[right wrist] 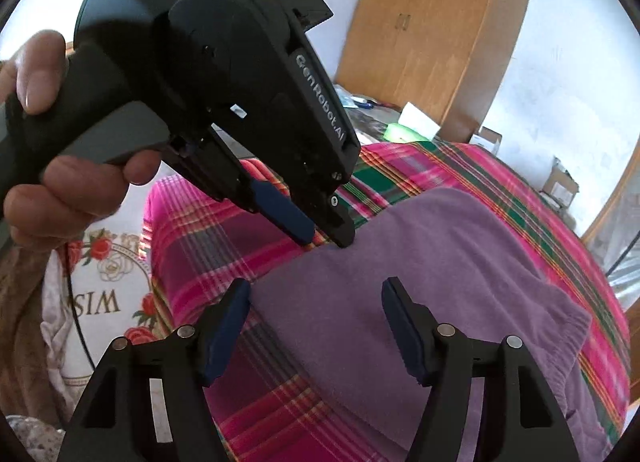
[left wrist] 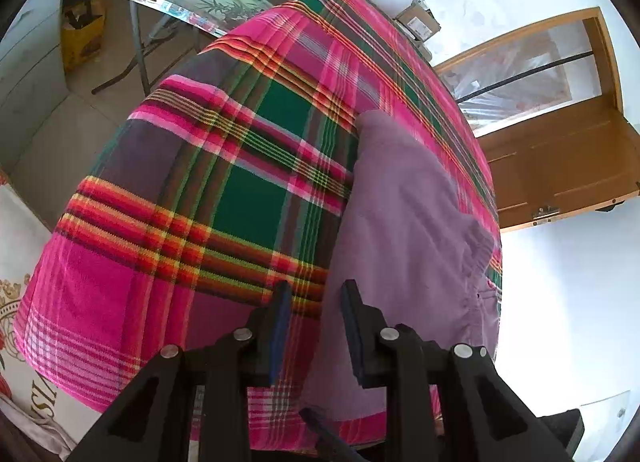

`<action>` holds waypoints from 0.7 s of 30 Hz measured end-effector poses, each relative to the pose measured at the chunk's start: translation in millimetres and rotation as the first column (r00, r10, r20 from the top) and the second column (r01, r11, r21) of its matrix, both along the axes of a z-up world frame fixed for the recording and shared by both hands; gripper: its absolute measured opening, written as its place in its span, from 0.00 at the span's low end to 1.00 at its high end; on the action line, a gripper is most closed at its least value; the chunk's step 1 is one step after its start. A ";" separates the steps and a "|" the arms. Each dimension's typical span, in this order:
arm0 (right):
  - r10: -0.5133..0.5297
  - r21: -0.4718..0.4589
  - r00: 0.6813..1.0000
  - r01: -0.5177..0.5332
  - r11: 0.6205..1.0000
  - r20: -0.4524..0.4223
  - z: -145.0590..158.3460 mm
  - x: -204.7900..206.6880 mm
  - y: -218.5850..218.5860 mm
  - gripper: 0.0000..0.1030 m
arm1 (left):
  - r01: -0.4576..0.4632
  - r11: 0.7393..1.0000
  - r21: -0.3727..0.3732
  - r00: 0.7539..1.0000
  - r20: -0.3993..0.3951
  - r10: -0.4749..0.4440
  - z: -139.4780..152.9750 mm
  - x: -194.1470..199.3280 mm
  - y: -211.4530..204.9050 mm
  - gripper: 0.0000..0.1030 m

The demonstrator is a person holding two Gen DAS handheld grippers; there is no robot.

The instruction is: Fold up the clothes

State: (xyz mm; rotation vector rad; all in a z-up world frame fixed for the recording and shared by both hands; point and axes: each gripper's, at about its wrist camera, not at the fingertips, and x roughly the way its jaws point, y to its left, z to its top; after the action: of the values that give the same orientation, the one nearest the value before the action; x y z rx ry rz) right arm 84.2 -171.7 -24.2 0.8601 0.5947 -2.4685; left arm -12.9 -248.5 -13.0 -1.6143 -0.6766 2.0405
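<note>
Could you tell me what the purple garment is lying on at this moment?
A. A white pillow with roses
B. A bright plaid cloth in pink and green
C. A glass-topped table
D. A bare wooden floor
B: the purple garment lies spread flat on the plaid cloth, whose pink and green checks show around its edges in both wrist views.

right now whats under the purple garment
The purple garment lies on a plaid sheet, which shows all around it. Whatever sits under the sheet, or between the garment's layers, is covered.
</note>
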 end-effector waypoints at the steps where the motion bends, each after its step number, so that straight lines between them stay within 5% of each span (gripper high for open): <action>1: -0.004 0.006 1.000 0.004 1.000 -0.008 -0.7 0.0 -0.8 0.68 | 0.001 1.000 0.002 1.000 -0.001 -0.001 0.0 -1.8 0.1 0.26; 15: -0.106 -0.044 0.994 0.107 0.993 0.011 -11.4 -11.4 6.5 0.68 | 0.073 0.997 -0.013 0.997 -0.010 -0.073 3.0 -47.1 32.3 0.35; 21: -0.095 -0.058 0.995 0.096 0.994 0.023 -12.4 -14.0 10.5 0.58 | 0.101 0.995 0.021 0.995 0.008 -0.101 1.8 -73.7 51.1 0.35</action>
State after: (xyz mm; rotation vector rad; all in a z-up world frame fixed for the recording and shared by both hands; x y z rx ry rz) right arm 70.2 -161.2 -36.5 0.9087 0.4816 -2.5465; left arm -86.6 -197.4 -11.3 -1.6131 -0.6048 1.9492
